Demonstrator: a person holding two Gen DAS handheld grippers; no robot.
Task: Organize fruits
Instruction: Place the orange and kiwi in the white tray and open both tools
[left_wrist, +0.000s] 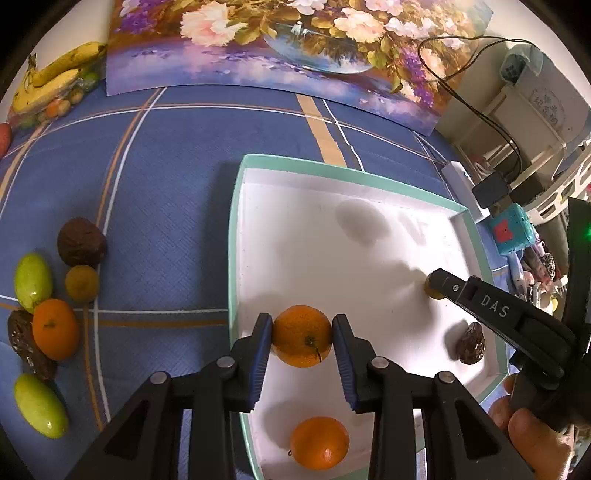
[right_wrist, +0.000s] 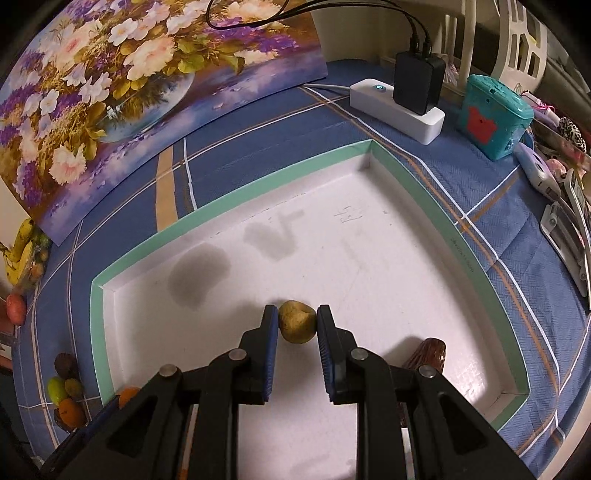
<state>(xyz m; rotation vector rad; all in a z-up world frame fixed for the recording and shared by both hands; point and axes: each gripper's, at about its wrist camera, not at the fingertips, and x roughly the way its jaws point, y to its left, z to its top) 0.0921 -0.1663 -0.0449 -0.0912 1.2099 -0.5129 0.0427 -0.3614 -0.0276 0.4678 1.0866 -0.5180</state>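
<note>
Inside the white, green-rimmed shallow tray (left_wrist: 236, 229): two round orange tangerines (left_wrist: 302, 335) (left_wrist: 319, 443), one small yellowish-brown round fruit (right_wrist: 297, 322), one dark brown wrinkled fruit (left_wrist: 470, 344).

On the blue plaid cloth (left_wrist: 166, 206), left cluster: two glossy green oval fruits (left_wrist: 33, 282) (left_wrist: 40, 405), one tangerine (left_wrist: 55, 329), one yellowish-brown fruit (left_wrist: 82, 283), two dark brown wrinkled fruits (left_wrist: 81, 242) (left_wrist: 22, 341).

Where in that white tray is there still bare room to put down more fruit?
The far half of the tray, toward the flower painting, is bare. The near half is crowded: two oranges, a yellowish fruit, and a dark brown one by the right wall.
</note>
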